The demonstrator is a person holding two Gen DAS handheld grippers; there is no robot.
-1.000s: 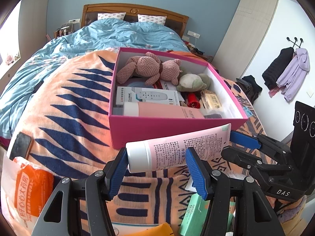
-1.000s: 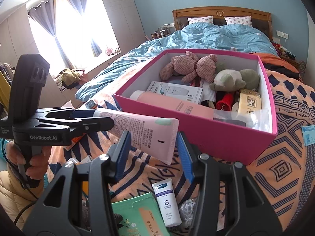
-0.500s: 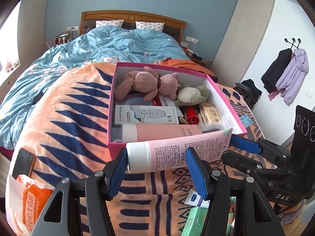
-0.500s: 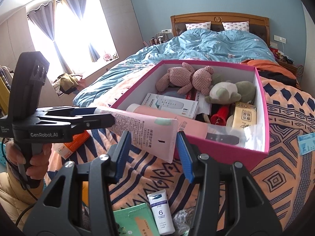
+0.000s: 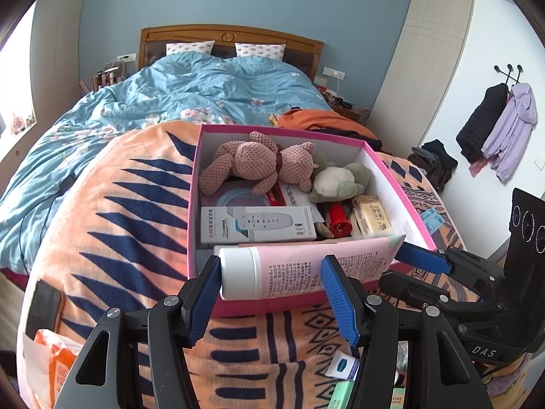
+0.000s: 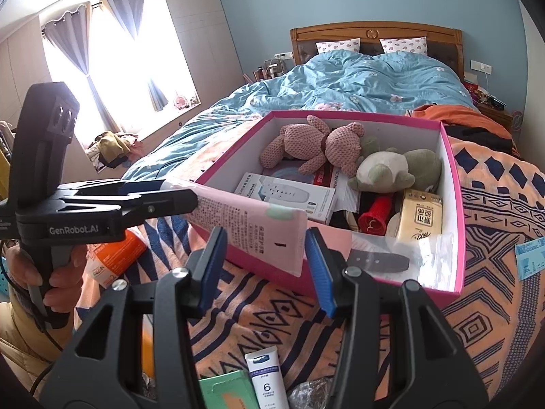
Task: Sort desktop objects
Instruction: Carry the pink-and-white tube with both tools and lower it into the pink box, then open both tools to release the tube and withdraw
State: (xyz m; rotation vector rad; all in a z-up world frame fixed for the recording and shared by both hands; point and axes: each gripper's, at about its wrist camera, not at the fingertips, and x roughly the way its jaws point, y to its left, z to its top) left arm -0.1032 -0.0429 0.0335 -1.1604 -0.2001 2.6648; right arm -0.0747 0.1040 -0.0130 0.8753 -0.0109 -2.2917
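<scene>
The left hand-held gripper [image 5: 270,288] has its blue fingers [image 5: 204,293] set against the white cap end of a pink tube [image 5: 306,269], and seems to be gripping it there. The tube lies crosswise, its long axis running left to right, level with the near wall of the pink box [image 5: 192,211] and just above it. At the flat crimped end, the right hand-held gripper [image 6: 264,260] closes on the tube [image 6: 252,228] from the other side, its fingers [image 6: 316,266] touching the edges. So both grippers carry it, one at each end. The box lies straight ahead of both. My guess is the tube needs only go forward over the rim, then down onto the packed contents.
</scene>
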